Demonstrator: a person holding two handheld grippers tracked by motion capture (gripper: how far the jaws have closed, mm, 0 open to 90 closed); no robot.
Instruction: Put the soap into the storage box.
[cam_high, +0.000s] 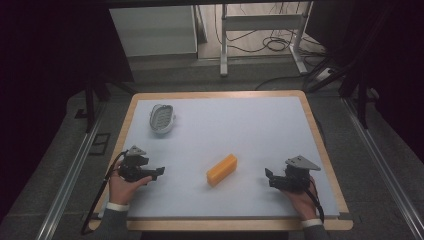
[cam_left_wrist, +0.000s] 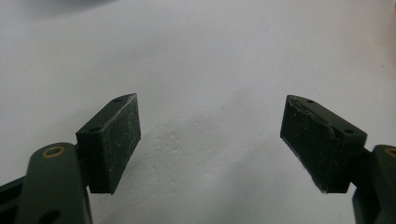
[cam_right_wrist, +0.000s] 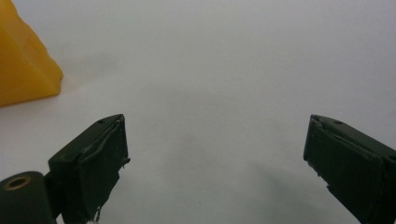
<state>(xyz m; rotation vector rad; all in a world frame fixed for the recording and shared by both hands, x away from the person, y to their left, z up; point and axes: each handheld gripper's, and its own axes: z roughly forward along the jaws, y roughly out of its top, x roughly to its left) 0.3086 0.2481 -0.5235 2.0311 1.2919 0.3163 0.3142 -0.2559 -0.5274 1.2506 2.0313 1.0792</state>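
Observation:
An orange-yellow block lies on the pale blue mat near the table's middle front. A white oval dish with holes sits at the far left of the mat. My left gripper rests at the front left, open, its jaws pointing right toward the block with bare mat between its pads. My right gripper rests at the front right, open, jaws pointing left. In the right gripper view the block shows at the upper left, beyond and left of the open right gripper.
The mat lies on a wooden-edged table. Beyond the far edge are a desk frame and cables on the floor. Metal rails run along both sides of the table.

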